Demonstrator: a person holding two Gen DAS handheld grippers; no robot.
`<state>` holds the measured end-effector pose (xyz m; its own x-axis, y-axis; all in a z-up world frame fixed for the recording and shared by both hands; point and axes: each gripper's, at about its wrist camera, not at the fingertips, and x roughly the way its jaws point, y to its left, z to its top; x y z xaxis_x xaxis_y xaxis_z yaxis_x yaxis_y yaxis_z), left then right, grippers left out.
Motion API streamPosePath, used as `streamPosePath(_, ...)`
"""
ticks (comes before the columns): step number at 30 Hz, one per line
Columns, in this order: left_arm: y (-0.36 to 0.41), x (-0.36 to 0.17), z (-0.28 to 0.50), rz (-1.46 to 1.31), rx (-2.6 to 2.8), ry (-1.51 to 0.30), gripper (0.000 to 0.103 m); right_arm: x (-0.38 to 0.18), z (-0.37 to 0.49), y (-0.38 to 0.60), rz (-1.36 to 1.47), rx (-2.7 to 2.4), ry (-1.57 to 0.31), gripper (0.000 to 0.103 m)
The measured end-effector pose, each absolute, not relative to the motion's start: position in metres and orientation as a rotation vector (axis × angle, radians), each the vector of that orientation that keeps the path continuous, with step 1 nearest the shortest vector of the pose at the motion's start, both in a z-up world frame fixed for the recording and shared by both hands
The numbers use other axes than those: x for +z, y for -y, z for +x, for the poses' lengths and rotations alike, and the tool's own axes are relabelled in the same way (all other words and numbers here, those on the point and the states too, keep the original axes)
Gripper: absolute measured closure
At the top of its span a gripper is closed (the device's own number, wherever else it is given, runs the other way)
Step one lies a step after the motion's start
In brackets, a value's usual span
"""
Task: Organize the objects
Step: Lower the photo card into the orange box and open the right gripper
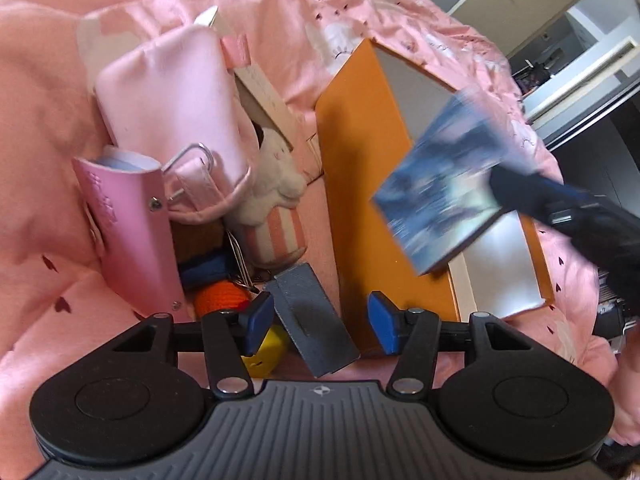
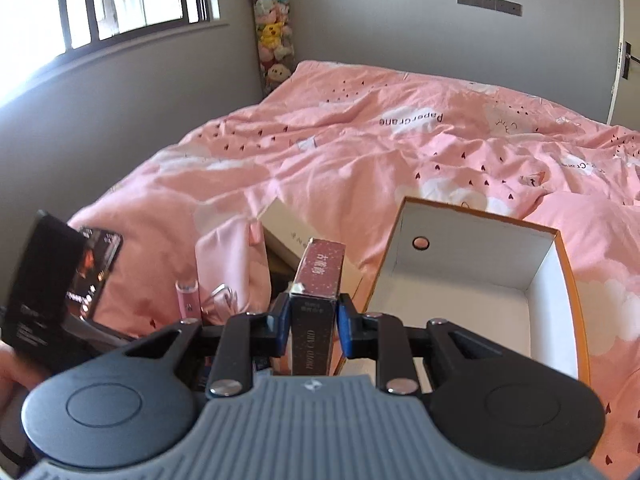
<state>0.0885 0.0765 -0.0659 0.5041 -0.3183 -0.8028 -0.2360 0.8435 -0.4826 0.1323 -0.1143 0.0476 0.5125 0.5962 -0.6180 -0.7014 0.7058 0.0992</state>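
My right gripper (image 2: 313,324) is shut on a small upright card box (image 2: 320,276), maroon on top and dark on its side. It hangs beside the left wall of the open orange box (image 2: 460,248), which is white and bare inside. In the left wrist view the same card box (image 1: 440,196) shows blurred and bluish, over the orange box (image 1: 360,160). My left gripper (image 1: 322,322) is open. A flat grey piece (image 1: 312,316) lies tilted on the pink bedding between its fingers, close to the left pad.
A pile lies left of the orange box: pink pouch (image 1: 168,100), pink leather case (image 1: 128,232), popcorn plush (image 1: 276,208), orange knitted item (image 1: 220,300), yellow toy (image 1: 268,352), beige box (image 1: 268,100). Pink duvet (image 2: 400,152) spreads to the wall and window.
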Motion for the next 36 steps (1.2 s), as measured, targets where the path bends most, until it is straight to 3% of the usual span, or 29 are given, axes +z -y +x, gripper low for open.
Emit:
streamPosePath(6,-0.074,-0.088,0.106,-0.696,-0.005,-1.136,0.038,0.078,0.139,0.143,-0.123,0.709,-0.598,0.079)
streamPosePath(8,-0.072,-0.093,0.11,-0.711,-0.002,-1.155,0.041,0.069,0.148,0.149,-0.142,0.662,-0.644,0.079)
streamPosePath(10,-0.07,-0.096,0.113,-0.702,-0.002,-1.158,0.055,0.054,0.16,0.154,-0.138,0.632,-0.716,0.079)
streamPosePath(14,-0.07,-0.092,0.111,-0.683,-0.017,-1.129,0.056,0.019,0.18,0.167,-0.082,0.633,-0.881,0.079)
streamPosePath(36,-0.074,0.029,0.129,-0.537,-0.153,-0.744,0.06,-0.059,0.252,0.149,0.051,0.828,-1.384,0.079)
